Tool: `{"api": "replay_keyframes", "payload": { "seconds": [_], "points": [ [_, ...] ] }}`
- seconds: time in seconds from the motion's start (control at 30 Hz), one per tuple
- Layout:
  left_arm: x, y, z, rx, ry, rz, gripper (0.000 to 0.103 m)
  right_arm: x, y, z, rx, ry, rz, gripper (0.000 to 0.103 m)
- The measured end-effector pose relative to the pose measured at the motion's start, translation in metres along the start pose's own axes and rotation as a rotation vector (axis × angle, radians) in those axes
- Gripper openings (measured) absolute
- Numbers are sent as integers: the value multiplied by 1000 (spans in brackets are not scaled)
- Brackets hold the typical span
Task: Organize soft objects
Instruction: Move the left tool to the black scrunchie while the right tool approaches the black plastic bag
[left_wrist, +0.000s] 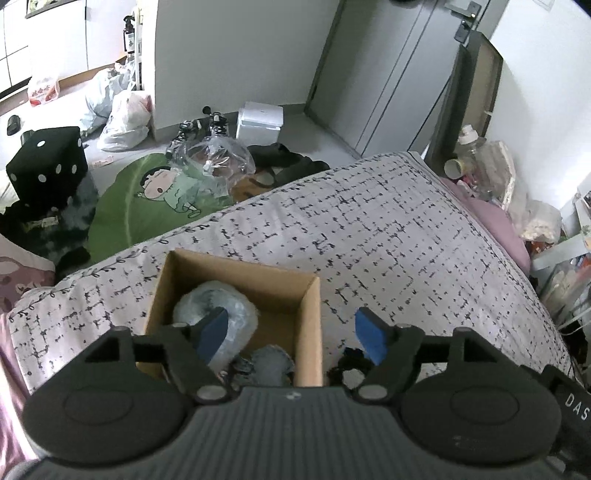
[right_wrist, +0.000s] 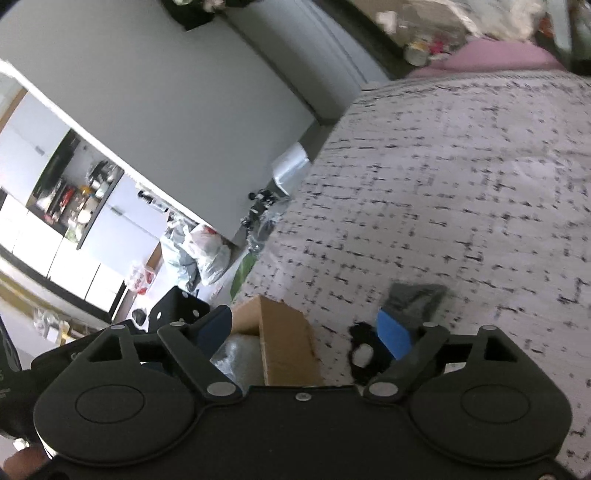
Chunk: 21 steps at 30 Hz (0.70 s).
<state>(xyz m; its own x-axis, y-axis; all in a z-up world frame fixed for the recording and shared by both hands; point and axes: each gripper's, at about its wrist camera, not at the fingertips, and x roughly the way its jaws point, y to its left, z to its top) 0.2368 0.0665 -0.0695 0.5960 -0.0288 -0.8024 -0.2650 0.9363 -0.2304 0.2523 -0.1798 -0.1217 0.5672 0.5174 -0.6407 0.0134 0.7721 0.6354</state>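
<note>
Both grippers, left (left_wrist: 291, 334) and right (right_wrist: 306, 328), spread wide over a cardboard box (left_wrist: 312, 325); a bubble-wrap roll (left_wrist: 216, 314) inside has its open core facing 12 o'clock, a grey cloth (right_wrist: 413, 297) lying at 1 o'clock.

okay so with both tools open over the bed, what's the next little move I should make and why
Probably lower the right tool onto the small black soft item lying on the bedspread beside the cardboard box and close on it. The jaws are open and empty, the box already holds a bubble-wrap bundle, and this item is still outside.

Prob. bedroom: bed (left_wrist: 369, 229), floor clutter (left_wrist: 122, 118)
</note>
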Motion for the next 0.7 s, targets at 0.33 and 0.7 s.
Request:
{"api": "replay_keyframes", "payload": {
  "seconds": [0.33, 0.7],
  "points": [
    [5, -35, -15, 27, 36, -18, 75, -10, -33, 3, 88, 31, -50, 89],
    [27, -66, -30, 58, 93, -51, 75, -6, -55, 12, 168, 7, -95, 89]
  ]
}}
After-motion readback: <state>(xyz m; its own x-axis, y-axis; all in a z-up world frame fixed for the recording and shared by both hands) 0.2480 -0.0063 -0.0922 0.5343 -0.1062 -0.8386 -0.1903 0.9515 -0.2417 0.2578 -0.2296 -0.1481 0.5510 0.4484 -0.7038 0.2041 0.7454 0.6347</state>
